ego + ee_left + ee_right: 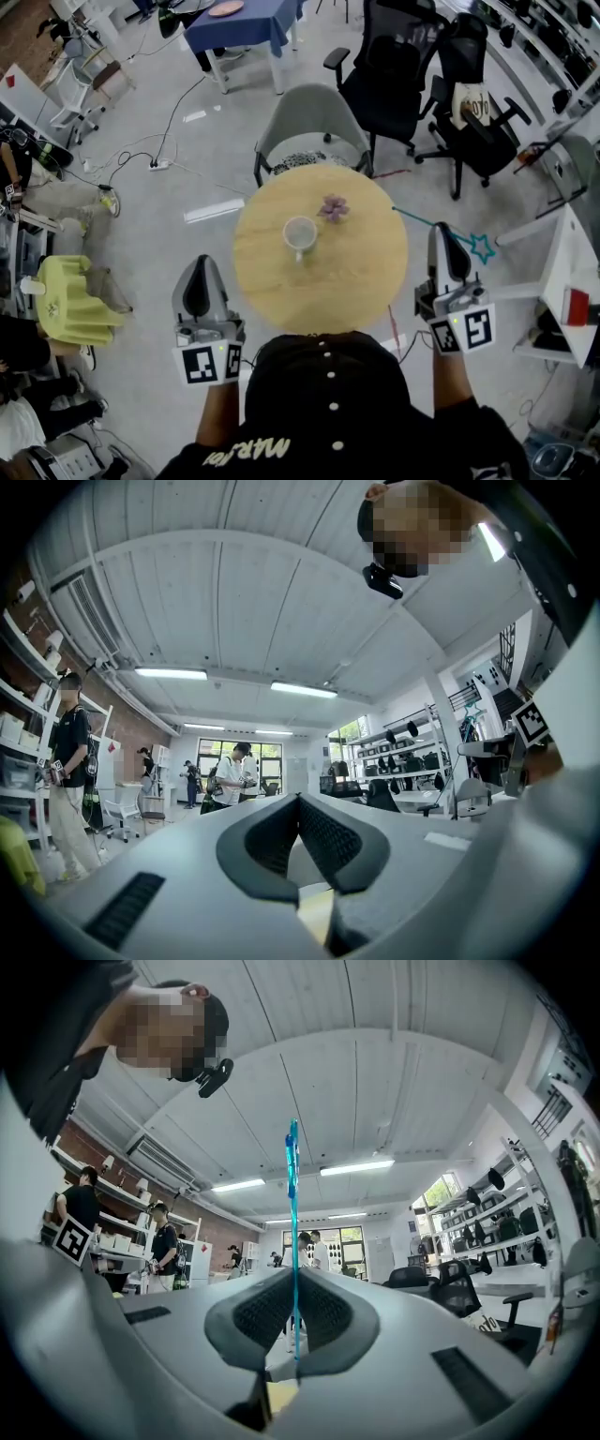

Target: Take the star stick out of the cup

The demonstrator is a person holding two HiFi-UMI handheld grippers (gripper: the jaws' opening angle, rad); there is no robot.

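Observation:
The white cup (300,234) stands near the middle of the round wooden table (356,281) and looks empty. The teal star stick (466,241) is outside the cup, off the table's right edge, with its star end pointing right. My right gripper (439,229) is shut on its shaft. In the right gripper view the stick (292,1194) rises straight up from between the closed jaws of the right gripper (294,1277). My left gripper (200,262) hovers off the table's left front edge; the left gripper (298,800) has its jaws together and holds nothing.
A small purple object (333,207) lies on the table behind the cup. A grey chair (312,122) stands at the table's far side, with black office chairs (405,66) beyond. A yellow stool (70,302) and floor cables (141,159) are at the left.

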